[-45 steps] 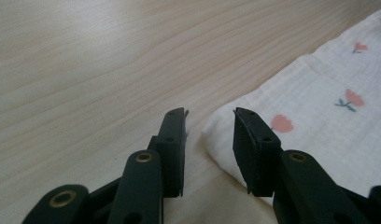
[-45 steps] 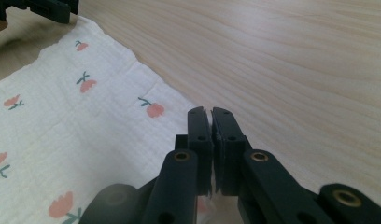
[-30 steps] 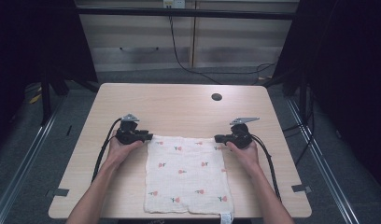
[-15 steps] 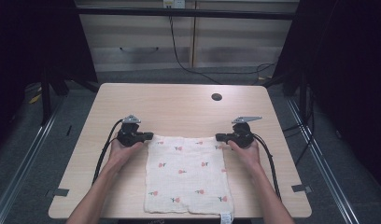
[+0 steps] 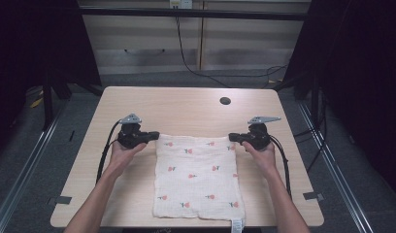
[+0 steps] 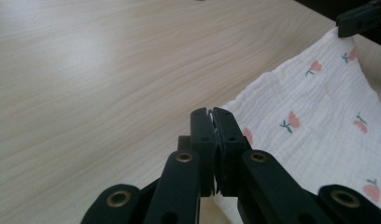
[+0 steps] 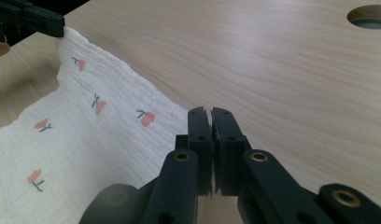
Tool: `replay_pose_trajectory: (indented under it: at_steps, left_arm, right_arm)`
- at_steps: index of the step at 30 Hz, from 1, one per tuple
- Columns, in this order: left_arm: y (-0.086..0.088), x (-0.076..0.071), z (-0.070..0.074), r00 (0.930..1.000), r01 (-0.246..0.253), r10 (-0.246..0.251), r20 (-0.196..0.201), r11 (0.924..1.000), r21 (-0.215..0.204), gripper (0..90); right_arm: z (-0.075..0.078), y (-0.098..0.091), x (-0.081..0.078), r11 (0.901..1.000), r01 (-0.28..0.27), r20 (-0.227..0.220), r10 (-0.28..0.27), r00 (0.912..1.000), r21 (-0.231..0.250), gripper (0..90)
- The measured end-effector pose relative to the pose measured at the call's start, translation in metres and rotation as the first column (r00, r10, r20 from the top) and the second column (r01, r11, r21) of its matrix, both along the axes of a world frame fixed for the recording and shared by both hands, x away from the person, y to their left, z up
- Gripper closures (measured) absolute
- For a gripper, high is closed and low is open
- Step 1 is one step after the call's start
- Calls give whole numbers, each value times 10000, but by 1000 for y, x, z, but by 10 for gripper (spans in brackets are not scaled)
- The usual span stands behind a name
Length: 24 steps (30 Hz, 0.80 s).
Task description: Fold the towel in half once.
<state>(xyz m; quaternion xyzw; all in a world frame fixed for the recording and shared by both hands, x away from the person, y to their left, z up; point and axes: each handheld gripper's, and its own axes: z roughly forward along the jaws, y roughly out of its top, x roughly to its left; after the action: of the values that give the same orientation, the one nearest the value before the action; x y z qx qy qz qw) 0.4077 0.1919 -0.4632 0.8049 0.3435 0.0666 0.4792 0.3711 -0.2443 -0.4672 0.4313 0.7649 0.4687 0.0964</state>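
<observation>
A white cloth printed with small pink flowers lies flat on the wooden table, reaching to the near edge. My left gripper is shut on its far left corner, and a sliver of white fabric shows between the closed jaws of that gripper. My right gripper is shut on the far right corner. In the right gripper view the cloth runs from the closed right gripper across to the left gripper. The far edge hangs slightly raised between the two grips.
A round cable hole sits in the table beyond the right gripper. Bare wood stretches behind the cloth and on both sides. Cables trail from each gripper over the table's side edges. Dark floor and metal rails surround the table.
Both hands have risen a little, and the cloth's far corners have come up with them. The rest of the cloth lies as before.
</observation>
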Motion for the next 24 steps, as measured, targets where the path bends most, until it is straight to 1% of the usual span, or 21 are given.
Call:
replay_pose_trajectory:
  at_steps: [2, 3, 6, 9, 11, 14, 16, 17, 20, 24]
  left_arm:
    - [2, 0, 3, 10000, -83, 83, 28, 10000, -49, 881]
    - [2, 0, 4, 10000, -83, 83, 7, 9998, -174, 881]
    - [3, 1, 10, 9999, -105, 107, 52, 9994, -343, 882]
    - [4, 2, 17, 9997, -147, 155, 188, 9991, -404, 882]
    - [4, 2, 23, 9994, -78, 92, 320, 9990, -450, 882]
    - [5, 2, 31, 9990, -97, 120, 431, 9985, -541, 882]
    - [6, 3, 36, 9984, -142, 177, 528, 9977, -666, 882]
    - [7, 3, 38, 9980, -201, 240, 580, 9976, -660, 882]
    - [8, 5, 44, 9975, -276, 319, 631, 9973, -684, 882]
    - [10, 7, 51, 9965, -332, 394, 741, 9959, -836, 882]
  right_arm:
    - [3, -1, 0, 10000, 11, 66, -11, 10000, 24, 871]
    - [4, -1, -1, 10000, 1, 96, -1, 10000, 6, 871]
    - [10, -1, -1, 10000, -17, 210, 17, 9998, -17, 871]
    - [16, -1, 0, 10000, -28, 306, 29, 9995, -30, 871]
    - [20, -1, 0, 10000, -10, 390, 11, 9992, -23, 871]
    - [27, 2, 2, 9996, -59, 363, 69, 9993, -266, 871]
    - [31, 3, 3, 9996, -98, 521, 111, 9986, -259, 871]
    - [34, 3, 4, 9996, -116, 570, 130, 9983, -255, 871]
    - [40, 5, 5, 9995, -116, 648, 134, 9978, -278, 871]
    - [47, 5, 9, 9996, -84, 784, 106, 9969, -284, 871]
